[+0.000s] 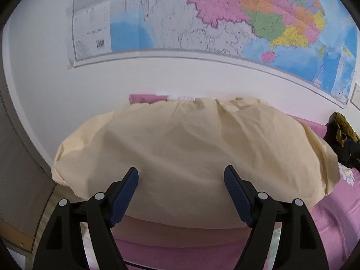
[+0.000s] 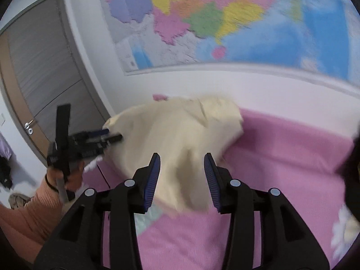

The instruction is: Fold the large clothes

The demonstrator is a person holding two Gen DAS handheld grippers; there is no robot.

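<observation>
Cream garment (image 1: 193,148), large, is laid on a bed with a pink sheet (image 2: 281,157), below a wall map (image 1: 225,22). It is found directly ahead of the left claw (image 1: 181,172) and spreads well to either side of it; a near corner of it lies between and just ahead of the fingers of the right claw (image 2: 182,160).

Left claw: jaws are held wide apart, nothing between the pads, cloth beyond the tips. Right claw: jaws are parted about halfway; cloth is seen between them, but the pads are not pressed on it, so it is judged released. In the right wrist view the left claw is seen at the far-left edge of the garment, carried by a hand (image 2: 67,175) in an orange sleeve (image 2: 29,213).

Handling, as judged: thin woven fabric, light, soft and limp, creasing readily and slumping wherever unsupported; not fragile, little slip against the ribbed pads. Hold is best taken at hems or corners, one per claw, pinching a single layer so the panel can be lifted and laid over evenly. The gathered far edge by the wall appears bunched and is a poorer grasp point.

Containers: none is in view. Dark clothing (image 1: 344,139) is heaped on the bed to the far right of the left claw, apart from the garment.
</observation>
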